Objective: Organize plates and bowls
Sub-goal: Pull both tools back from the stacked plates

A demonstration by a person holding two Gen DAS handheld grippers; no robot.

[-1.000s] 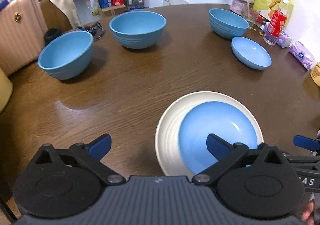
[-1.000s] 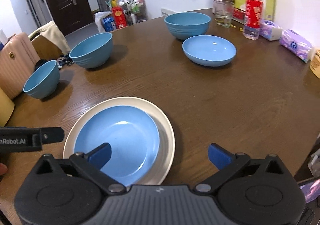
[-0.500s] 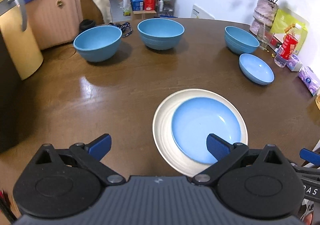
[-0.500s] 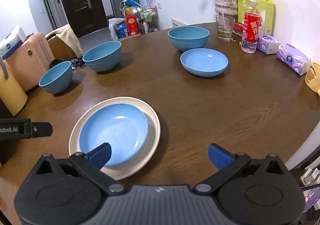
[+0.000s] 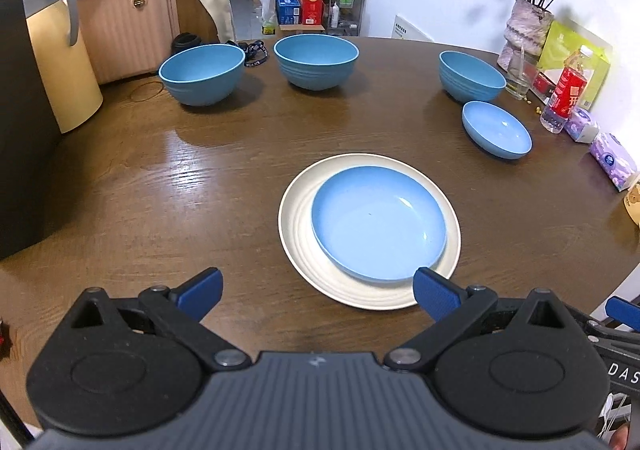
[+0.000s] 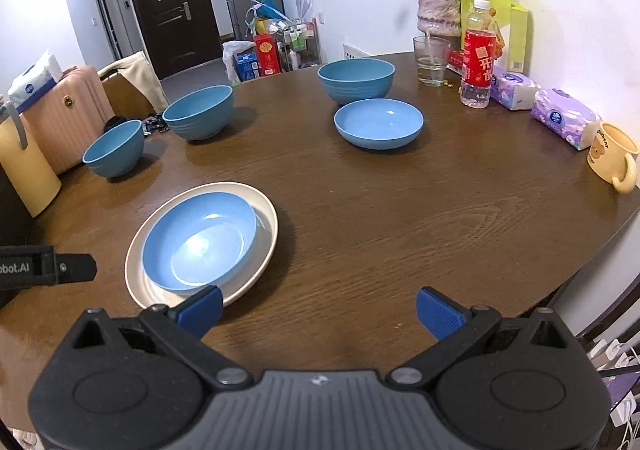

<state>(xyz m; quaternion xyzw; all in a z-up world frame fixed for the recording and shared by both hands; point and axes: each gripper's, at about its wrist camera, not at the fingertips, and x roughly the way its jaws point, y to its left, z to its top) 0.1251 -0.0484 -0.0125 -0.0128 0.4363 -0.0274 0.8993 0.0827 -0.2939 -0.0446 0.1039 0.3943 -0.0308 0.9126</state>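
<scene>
Brown wood counter [image 5: 168, 185] fills both views, round edge, glossy. White plate [image 5: 304, 250] lies flat on it just ahead of the left tongs [image 5: 318, 292], slightly toward their right finger; from the right tongs [image 6: 320, 310] it sits ahead and left, its near rim behind the left blue fingertip. Blue shallow plate [image 5: 378, 221] rests inside the white plate, stacked, a bit off-centre toward the far right rim. Three deep blue bowls stand upright farther out, all apart: left bowl [image 5: 202, 73] far ahead-left of the left tongs, middle bowl [image 5: 316, 59] straight far ahead, right bowl [image 5: 472, 75] far ahead-right. Second blue shallow plate [image 5: 496, 133] sits just in front of the right bowl, nearly touching it; straight ahead of the right tongs. Left tongs wide apart, holding nothing, hovering over the near counter edge. Right tongs also spread wide, empty, over bare counter right of the stack. Red-label bottle [image 6: 478, 61], glass [image 6: 432, 59], vase of dried roses [image 6: 438, 9] and tissue packs [image 6: 566, 121] line the far right edge; yellow mug [image 6: 614, 155] far right of the right tongs. Pink suitcase [image 5: 128, 21] off the counter, far left.
</scene>
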